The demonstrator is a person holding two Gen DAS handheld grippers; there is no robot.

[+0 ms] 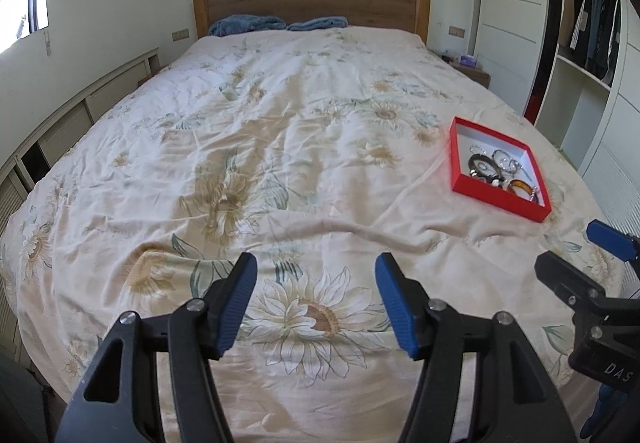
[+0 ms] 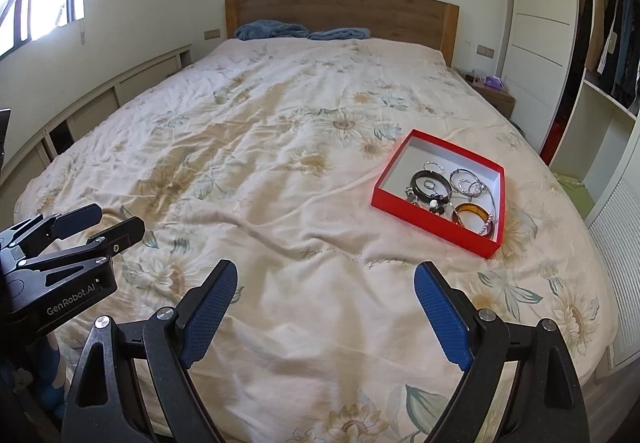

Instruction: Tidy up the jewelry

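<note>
A shallow red box [image 2: 430, 225] with a white inside lies on the bed, to the right of the middle, also seen in the left wrist view as the red box [image 1: 456, 163]. In it are several bangles and rings: a black bangle [image 2: 418, 179], an amber bangle [image 2: 472, 212], silver hoops [image 2: 466, 179]. My left gripper [image 1: 316, 263] hovers over the near end of the bed, open, nothing between its blue pads. My right gripper [image 2: 326, 275] is open and empty too, short of the box and to its left. Each gripper shows at the edge of the other's view.
The bed [image 1: 280, 147] has a wrinkled cream cover with a sunflower print and a wooden headboard [image 1: 312, 1]. Blue pillows [image 1: 248, 25] lie at its head. A white wardrobe with hanging clothes [image 1: 592, 31] stands on the right, low cabinets [image 1: 72, 115] on the left, a nightstand [image 2: 494, 91] by the headboard.
</note>
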